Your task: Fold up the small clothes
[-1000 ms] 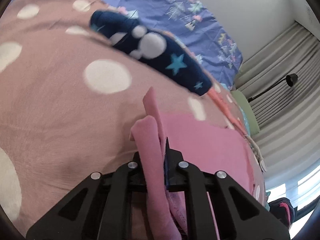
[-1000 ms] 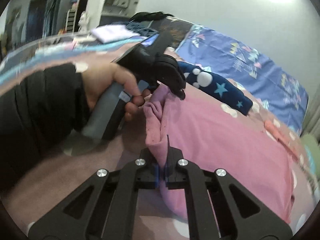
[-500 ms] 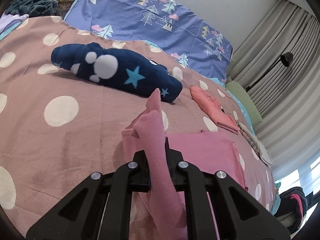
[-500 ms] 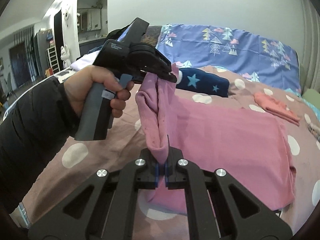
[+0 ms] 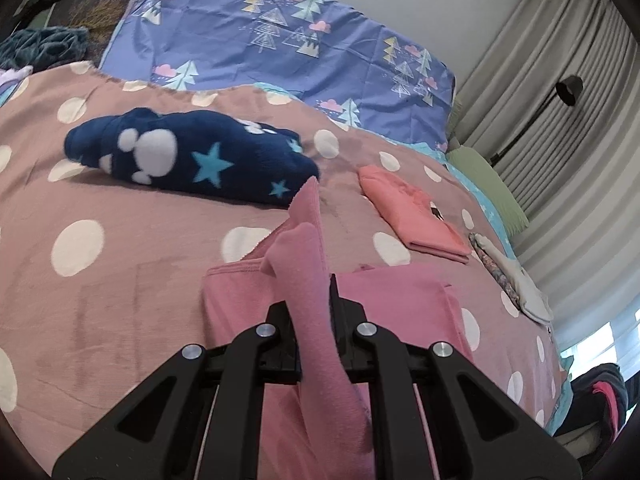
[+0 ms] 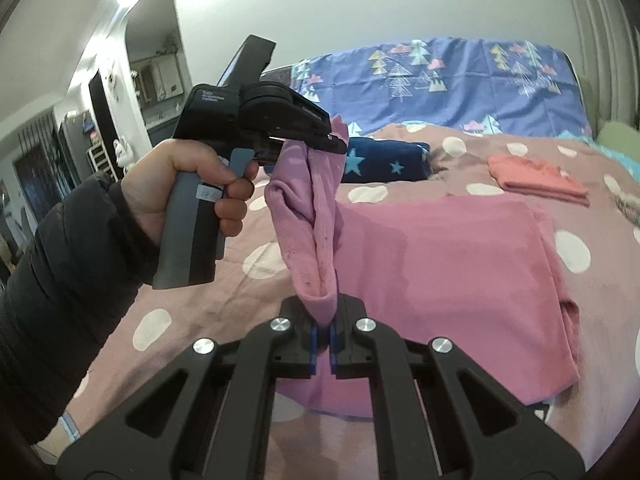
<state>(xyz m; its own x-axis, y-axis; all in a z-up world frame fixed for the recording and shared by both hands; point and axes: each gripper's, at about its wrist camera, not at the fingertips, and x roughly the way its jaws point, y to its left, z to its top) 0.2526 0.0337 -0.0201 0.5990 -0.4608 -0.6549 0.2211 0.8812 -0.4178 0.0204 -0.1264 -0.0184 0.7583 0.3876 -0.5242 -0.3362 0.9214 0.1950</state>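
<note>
A pink garment (image 6: 440,256) lies partly spread on the dotted bedspread (image 6: 192,292), one edge lifted off it. My right gripper (image 6: 323,326) is shut on a bunched fold of that edge. Up and to the left, my left gripper (image 6: 334,145), held in a hand with a dark sleeve, is shut on the same lifted edge, so the cloth hangs in folds between the two. In the left wrist view my left gripper (image 5: 316,300) pinches a strip of the pink garment (image 5: 308,248) that sticks up past its fingers, with the rest of the cloth lying below.
A navy fleece garment (image 5: 192,156) with stars and paw prints lies behind the pink one. A folded coral garment (image 5: 412,212) sits to its right, and a pale patterned garment (image 5: 512,276) lies near the bed's right edge. A blue tree-print pillow (image 5: 288,40) backs the bed; curtains (image 5: 580,132) hang at right.
Both grippers have risen with the pink edge and rolled upright, pulling it up off the bedspread. More of the bed, the coral garment and the pillow have come into view.
</note>
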